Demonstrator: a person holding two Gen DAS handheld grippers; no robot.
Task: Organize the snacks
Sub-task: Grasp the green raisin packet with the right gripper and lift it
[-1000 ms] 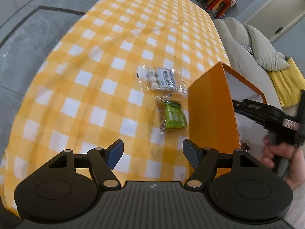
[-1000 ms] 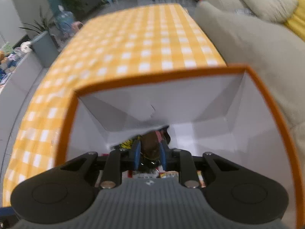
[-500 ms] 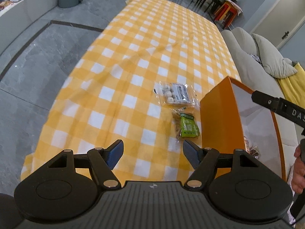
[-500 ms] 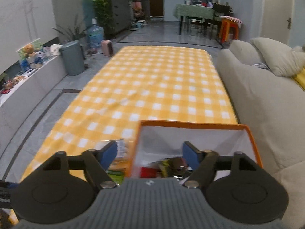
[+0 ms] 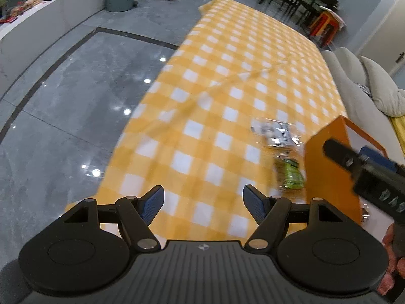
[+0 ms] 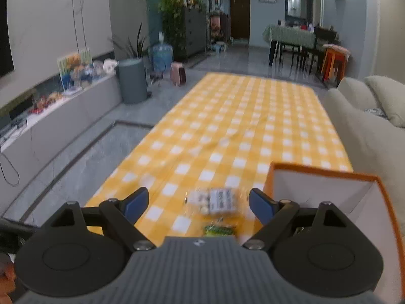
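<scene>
Both the left tongs (image 5: 203, 204) and the right tongs (image 6: 198, 205) hang spread wide and empty, the right seemingly raised beside the left, though blurred.

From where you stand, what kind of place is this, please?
Most likely a home living room that opens onto a dining area. A beige sofa with cushions runs along the table with the yellow checked cloth, a dining table with chairs stands farther back, and potted plants line the wall.
</scene>
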